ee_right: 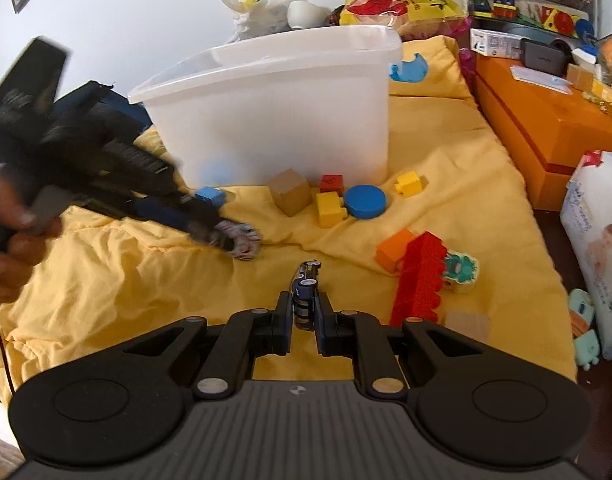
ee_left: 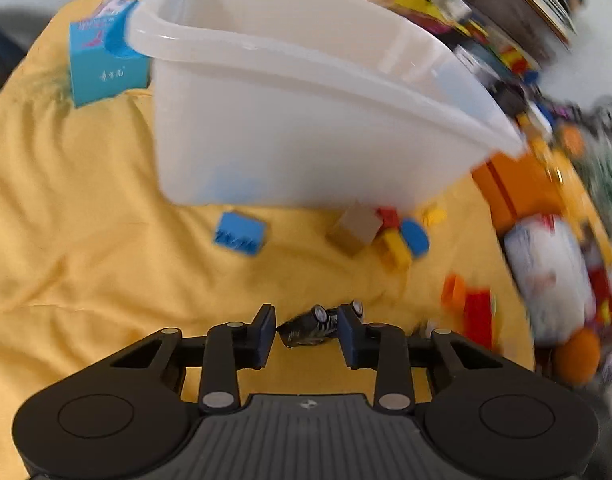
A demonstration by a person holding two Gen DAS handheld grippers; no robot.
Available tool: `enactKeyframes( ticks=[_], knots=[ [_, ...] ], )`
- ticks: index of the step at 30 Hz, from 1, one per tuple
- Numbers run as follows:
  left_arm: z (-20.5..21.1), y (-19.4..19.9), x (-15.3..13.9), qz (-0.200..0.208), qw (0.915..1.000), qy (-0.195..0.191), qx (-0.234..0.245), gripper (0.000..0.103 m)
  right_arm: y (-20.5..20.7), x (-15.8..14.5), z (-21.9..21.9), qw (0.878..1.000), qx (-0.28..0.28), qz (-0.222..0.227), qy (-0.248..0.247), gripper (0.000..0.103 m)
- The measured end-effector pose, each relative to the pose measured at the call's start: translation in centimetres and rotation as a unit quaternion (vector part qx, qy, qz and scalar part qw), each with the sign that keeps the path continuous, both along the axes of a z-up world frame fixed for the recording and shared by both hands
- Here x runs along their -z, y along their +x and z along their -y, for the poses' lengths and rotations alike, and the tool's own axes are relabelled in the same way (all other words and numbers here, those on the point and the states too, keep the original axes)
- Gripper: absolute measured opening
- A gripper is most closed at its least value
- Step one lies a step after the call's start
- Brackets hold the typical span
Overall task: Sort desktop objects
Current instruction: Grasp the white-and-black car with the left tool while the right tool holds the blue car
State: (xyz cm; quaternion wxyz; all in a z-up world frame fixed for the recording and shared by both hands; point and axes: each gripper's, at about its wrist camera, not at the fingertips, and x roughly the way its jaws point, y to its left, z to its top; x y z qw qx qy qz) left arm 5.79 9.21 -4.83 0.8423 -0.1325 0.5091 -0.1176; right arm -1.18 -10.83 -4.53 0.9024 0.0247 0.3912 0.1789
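Observation:
A white plastic bin (ee_right: 273, 108) stands on a yellow cloth (ee_right: 125, 272); it also shows in the left wrist view (ee_left: 306, 120). My right gripper (ee_right: 304, 316) is shut on a small dark blue toy car (ee_right: 304, 288) just above the cloth. My left gripper (ee_left: 306, 334) holds a black-and-white toy car (ee_left: 310, 326) between its fingers; the left jaw stands a little off it. In the right wrist view the left gripper (ee_right: 225, 236) is blurred, with that car (ee_right: 243, 240) at its tip, left of the bin's front.
Loose blocks lie in front of the bin: a blue brick (ee_left: 241, 234), a tan cube (ee_right: 291, 192), yellow bricks (ee_right: 330, 208), a blue disc (ee_right: 364, 201), a red brick (ee_right: 420, 280), an orange brick (ee_right: 394, 250). An orange box (ee_right: 546, 128) stands to the right, a blue carton (ee_left: 101, 68) far left.

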Motion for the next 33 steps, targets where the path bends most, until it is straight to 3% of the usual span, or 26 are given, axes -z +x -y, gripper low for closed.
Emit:
enactKeyframes(
  ticks=[3,7,11,16,19,24,29,31,33],
  knots=[
    [-0.3,-1.7,-0.3,0.000,0.9995,0.019,0.025,0.037,0.9,0.0,0.5,0.998,0.005,-0.028,0.051,0.013],
    [-1.6,-3.6,0.2,0.007,0.9997,0.014,0.017,0.037,1.7,0.7,1.3,0.992,0.015,-0.065,0.106,0.013],
    [-1.3,-4.8,0.6,0.028,0.9992,0.027,0.010,0.037,1.7,1.3,1.9,0.990,0.036,-0.079,0.107,0.013],
    [0.6,-5.9,-0.1,0.074,0.9927,0.082,0.049,0.038,1.9,1.5,3.2,0.990,0.066,-0.082,0.097,0.014],
    [1.6,-6.4,0.0,0.092,0.9875,0.107,0.070,0.039,2.0,1.6,3.3,0.992,0.064,-0.077,0.080,0.017],
    [2.2,-6.6,0.5,0.090,0.9850,0.126,0.077,0.040,1.3,1.2,1.9,0.998,0.039,-0.041,0.002,0.028],
    [2.4,-7.1,0.2,0.100,0.9811,0.141,0.086,0.043,0.6,0.3,0.1,0.998,-0.002,0.008,-0.058,0.030],
    [2.9,-7.7,-0.2,0.117,0.9741,0.161,0.107,0.043,0.7,-0.1,-0.5,0.997,-0.010,0.025,-0.075,0.030],
    [4.1,-8.4,-0.3,0.137,0.9611,0.184,0.154,0.043,1.2,-0.3,-1.1,0.995,-0.016,0.038,-0.093,0.032]
  ],
)
